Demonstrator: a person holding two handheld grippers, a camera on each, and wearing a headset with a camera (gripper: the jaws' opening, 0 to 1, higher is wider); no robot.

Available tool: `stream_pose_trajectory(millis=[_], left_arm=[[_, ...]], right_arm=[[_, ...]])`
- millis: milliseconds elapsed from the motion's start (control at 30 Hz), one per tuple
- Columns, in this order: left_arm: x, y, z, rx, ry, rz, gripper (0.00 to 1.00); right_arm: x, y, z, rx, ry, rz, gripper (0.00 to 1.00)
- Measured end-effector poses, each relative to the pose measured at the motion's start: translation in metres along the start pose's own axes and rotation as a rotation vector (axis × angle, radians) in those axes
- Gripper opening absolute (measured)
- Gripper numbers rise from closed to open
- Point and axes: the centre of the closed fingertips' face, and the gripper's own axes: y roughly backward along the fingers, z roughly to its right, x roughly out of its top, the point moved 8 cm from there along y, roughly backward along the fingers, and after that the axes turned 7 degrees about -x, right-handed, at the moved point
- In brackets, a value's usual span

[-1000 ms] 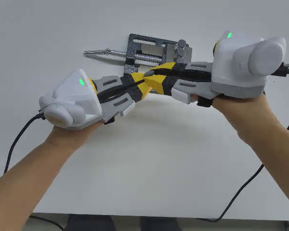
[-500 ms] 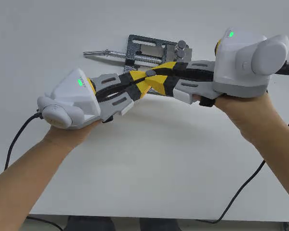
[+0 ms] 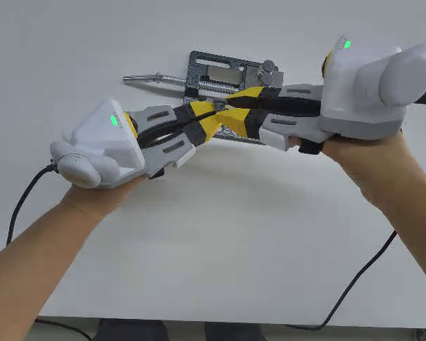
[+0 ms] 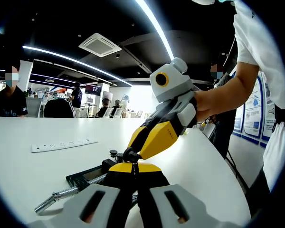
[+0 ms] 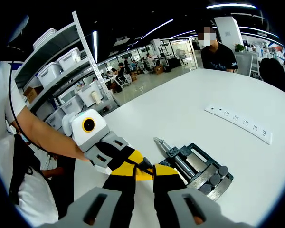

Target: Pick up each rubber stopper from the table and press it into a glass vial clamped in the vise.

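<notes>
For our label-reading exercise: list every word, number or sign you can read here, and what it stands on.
No text here can be read.
Wall posters: print too blurred to read.
Black shirt of a bystander: print too small to read.

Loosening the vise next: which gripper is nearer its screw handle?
The left gripper, nearer the screw handle; the right gripper sits at the other end of the vise.
</notes>
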Motion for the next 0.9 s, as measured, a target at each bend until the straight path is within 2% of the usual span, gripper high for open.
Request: stream_pose_trajectory(millis=[233, 533, 700, 900], left_arm=[[0.0, 0.001, 0.002, -0.024, -0.036, -0.029, 0.0], [-0.003, 0.0, 0.008, -0.084, -0.104, -0.09, 0.0], [-0.003, -0.001, 0.011, -0.106, -0.118, -0.105, 0.0], [-0.004, -0.002, 0.014, -0.121, -0.12, -0.11, 0.0]], right_arm=[[-0.002, 0.0, -0.001, 0.016, 0.049, -0.016, 0.12], [-0.005, 0.002, -0.006, 0.036, 0.222, -0.1, 0.11], [-0.006, 0.002, -0.01, 0.044, 0.331, -0.13, 0.11], [-0.006, 0.003, -0.012, 0.047, 0.377, -0.146, 0.11]])
